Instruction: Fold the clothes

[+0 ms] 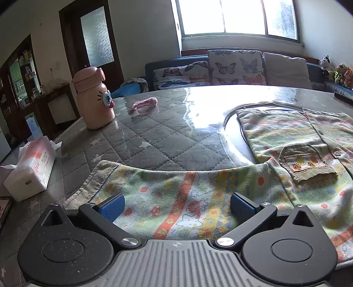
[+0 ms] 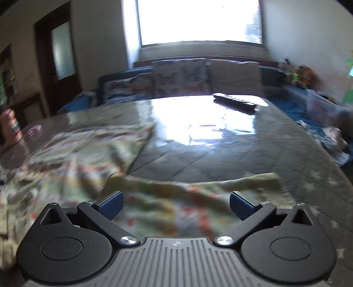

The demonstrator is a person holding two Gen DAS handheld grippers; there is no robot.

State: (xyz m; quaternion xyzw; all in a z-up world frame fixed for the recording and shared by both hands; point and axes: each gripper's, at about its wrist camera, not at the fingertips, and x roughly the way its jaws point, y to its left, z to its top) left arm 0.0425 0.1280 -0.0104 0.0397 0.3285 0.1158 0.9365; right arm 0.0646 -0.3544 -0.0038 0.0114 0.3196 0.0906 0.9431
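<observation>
**Both sets of fingers spread over the patterned garment's sleeves**

Fingers [image 1: 111, 207] of the left gripper [image 1: 176, 206] stand wide apart, their blue pads holding nothing, with a sleeve of the patterned garment [image 1: 286, 141] lying between and below them. That sleeve runs out toward the left and ends in a ribbed cuff [image 1: 88, 187]. The garment itself is spread flat on the quilted grey surface [image 1: 154, 141], its buttoned front and a small embroidered pocket [image 1: 306, 165] facing up, partly over a dark round inset in the surface.

The right gripper [image 2: 175, 205] is likewise fully spread and empty, its fingers [image 2: 240, 205] above the garment's other sleeve, whose ribbed cuff [image 2: 271, 185] points to the right. This view is blurred, so whether the pads touch the cloth cannot be told.

Further back on the left side of the surface stand a pink cartoon bottle [image 1: 94, 99] and, near it, a small pink object [image 1: 144, 104]. A tissue pack [image 1: 30, 170] lies at the left edge. A dark remote control [image 2: 235, 102] rests at the far right side, well apart from the garment. Behind the surface is a sofa with butterfly cushions [image 1: 233, 66] under a bright window [image 1: 238, 16].
</observation>
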